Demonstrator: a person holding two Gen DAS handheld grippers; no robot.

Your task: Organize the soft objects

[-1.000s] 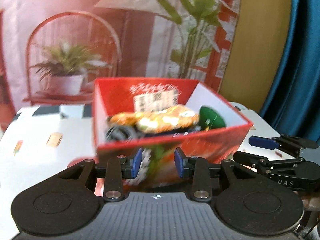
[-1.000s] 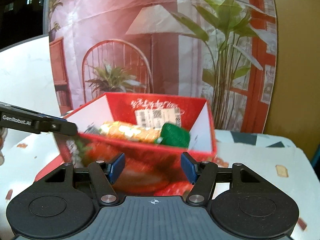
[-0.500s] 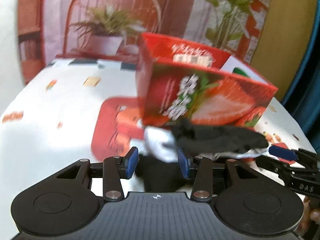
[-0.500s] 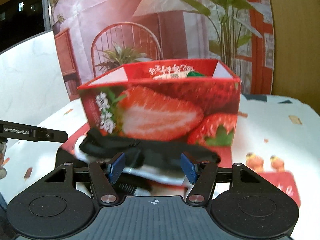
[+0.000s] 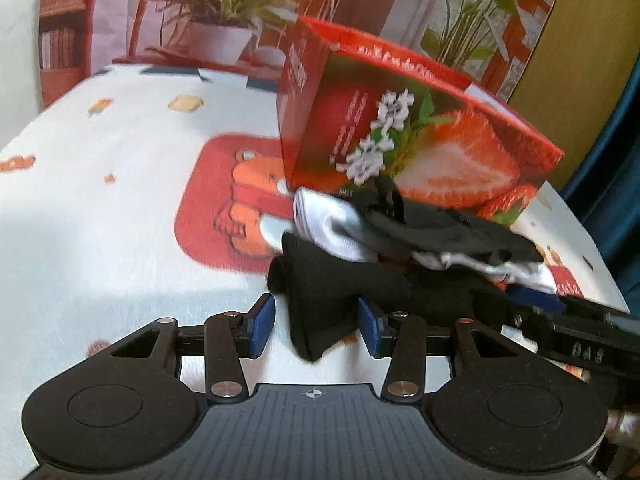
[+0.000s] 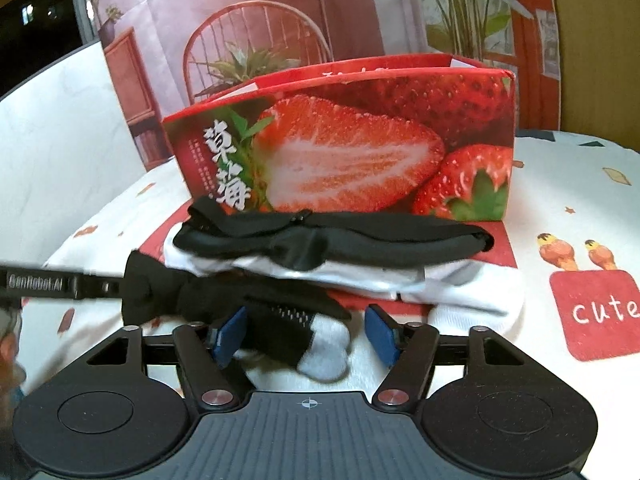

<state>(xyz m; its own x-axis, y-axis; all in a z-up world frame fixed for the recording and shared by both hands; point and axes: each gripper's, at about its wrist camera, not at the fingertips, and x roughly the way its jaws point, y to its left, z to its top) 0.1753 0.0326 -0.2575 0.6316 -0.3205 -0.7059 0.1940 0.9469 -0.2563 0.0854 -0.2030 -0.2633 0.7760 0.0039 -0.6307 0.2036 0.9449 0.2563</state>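
A pile of socks lies on the tablecloth in front of a red strawberry box [image 5: 420, 148] [image 6: 348, 148]. The pile holds a black sock [image 5: 332, 292], a white sock [image 5: 332, 224] [image 6: 460, 284], a long black sock [image 6: 332, 240] on top, and a black-and-white sock [image 6: 304, 332]. My left gripper [image 5: 316, 324] is open with the end of the black sock between its fingers. My right gripper [image 6: 306, 336] is open with the black-and-white sock's toe between its fingers. Each gripper shows at the edge of the other's view.
The white tablecloth [image 5: 100, 200] has red cartoon patches [image 5: 224, 200] [image 6: 596, 312]. A printed backdrop with a chair and plants [image 6: 256, 40] stands behind the box. A blue curtain [image 5: 616, 160] hangs at the right.
Both grippers have come down and forward from above the box to the sock pile in front of it. The socks now lie between the open fingers of both grippers.
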